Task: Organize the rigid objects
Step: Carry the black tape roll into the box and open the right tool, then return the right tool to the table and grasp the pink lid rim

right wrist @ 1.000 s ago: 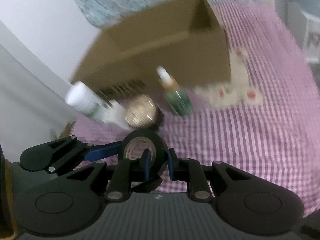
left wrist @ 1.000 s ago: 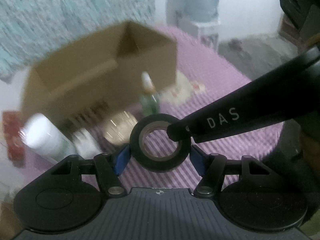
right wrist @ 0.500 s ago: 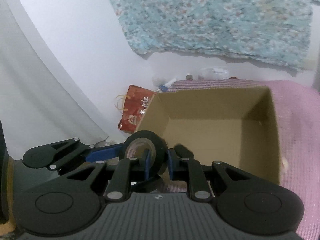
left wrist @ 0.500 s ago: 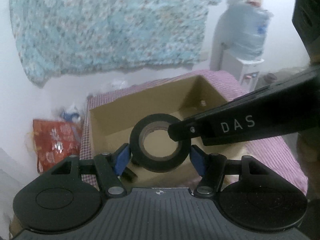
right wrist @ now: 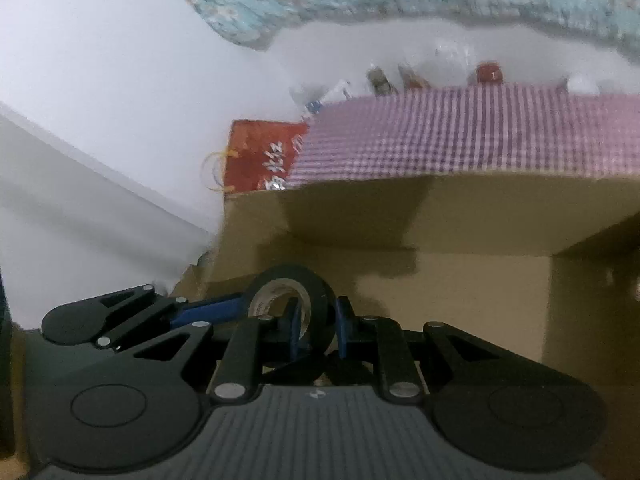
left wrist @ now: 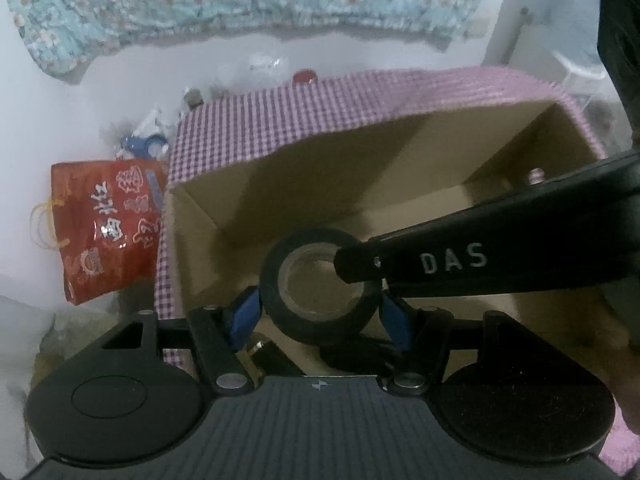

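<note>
A black roll of tape hangs over the open cardboard box, held by both grippers at once. My left gripper has its blue pads pressed on the roll's outer sides. In the left wrist view the right gripper's black finger, marked DAS, reaches in from the right to the roll's rim. In the right wrist view my right gripper is shut on the wall of the tape roll, one finger through its hole. The box's brown inside fills the lower view.
The box stands on a purple checked cloth. A red gift bag sits left of the cloth's edge. Small bottles and a red cap line the white wall behind. A small pinkish item lies in the box's far corner.
Both grippers carried the tape roll from above the bottles in front of the box to over the box's open top. The grip on the roll stayed the same.
</note>
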Action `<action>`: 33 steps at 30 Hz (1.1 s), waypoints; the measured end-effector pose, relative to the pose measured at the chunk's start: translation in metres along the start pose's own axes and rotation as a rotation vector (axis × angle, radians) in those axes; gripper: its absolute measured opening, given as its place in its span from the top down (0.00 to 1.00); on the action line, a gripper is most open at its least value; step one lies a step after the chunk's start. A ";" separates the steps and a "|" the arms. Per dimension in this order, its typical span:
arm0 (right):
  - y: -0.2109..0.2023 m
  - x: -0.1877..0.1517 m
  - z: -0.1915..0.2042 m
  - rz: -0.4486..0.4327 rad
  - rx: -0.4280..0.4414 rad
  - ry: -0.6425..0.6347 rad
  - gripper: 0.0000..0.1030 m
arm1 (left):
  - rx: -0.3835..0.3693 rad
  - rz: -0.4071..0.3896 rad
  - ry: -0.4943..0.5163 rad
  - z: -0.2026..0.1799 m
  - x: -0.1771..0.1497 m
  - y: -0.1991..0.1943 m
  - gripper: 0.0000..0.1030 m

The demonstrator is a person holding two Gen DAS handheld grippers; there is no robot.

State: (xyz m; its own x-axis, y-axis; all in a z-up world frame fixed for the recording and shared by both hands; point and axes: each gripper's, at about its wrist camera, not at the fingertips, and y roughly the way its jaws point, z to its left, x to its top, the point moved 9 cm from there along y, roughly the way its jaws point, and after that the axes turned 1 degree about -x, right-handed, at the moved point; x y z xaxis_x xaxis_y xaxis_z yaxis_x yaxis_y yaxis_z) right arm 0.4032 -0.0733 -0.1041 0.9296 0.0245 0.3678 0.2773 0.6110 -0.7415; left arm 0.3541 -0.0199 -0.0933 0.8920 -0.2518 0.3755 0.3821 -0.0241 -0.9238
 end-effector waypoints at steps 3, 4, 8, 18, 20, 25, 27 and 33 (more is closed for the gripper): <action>0.018 -0.001 -0.013 0.024 0.009 0.035 0.81 | 0.036 0.032 0.020 0.000 0.001 0.016 0.37; 0.024 0.000 -0.017 0.029 0.011 0.044 0.81 | 0.051 0.040 0.031 0.000 0.001 0.020 0.37; 0.038 -0.003 -0.025 0.042 0.023 0.076 0.81 | 0.115 0.036 0.088 -0.002 0.004 0.026 0.36; 0.022 -0.003 -0.025 0.007 0.032 0.118 0.80 | 0.109 -0.005 0.079 -0.007 0.010 0.002 0.33; 0.006 -0.003 -0.020 -0.014 0.042 0.117 0.80 | 0.092 -0.028 0.056 -0.005 0.010 -0.013 0.33; -0.058 -0.010 0.002 -0.113 0.082 0.097 0.79 | 0.015 -0.129 -0.003 -0.006 0.005 -0.072 0.32; -0.092 -0.021 0.014 -0.171 0.092 0.079 0.79 | -0.016 -0.176 -0.015 -0.010 -0.001 -0.100 0.31; -0.181 -0.067 0.043 -0.324 0.116 -0.002 0.77 | -0.140 -0.311 -0.054 -0.026 -0.039 -0.182 0.27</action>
State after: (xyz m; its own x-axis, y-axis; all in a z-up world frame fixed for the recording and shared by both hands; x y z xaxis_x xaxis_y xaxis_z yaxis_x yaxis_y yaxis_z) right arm 0.2800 -0.1511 0.0296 0.7974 -0.1842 0.5747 0.5284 0.6731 -0.5174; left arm 0.2434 -0.0310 0.0580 0.7512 -0.1600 0.6404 0.6040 -0.2246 -0.7647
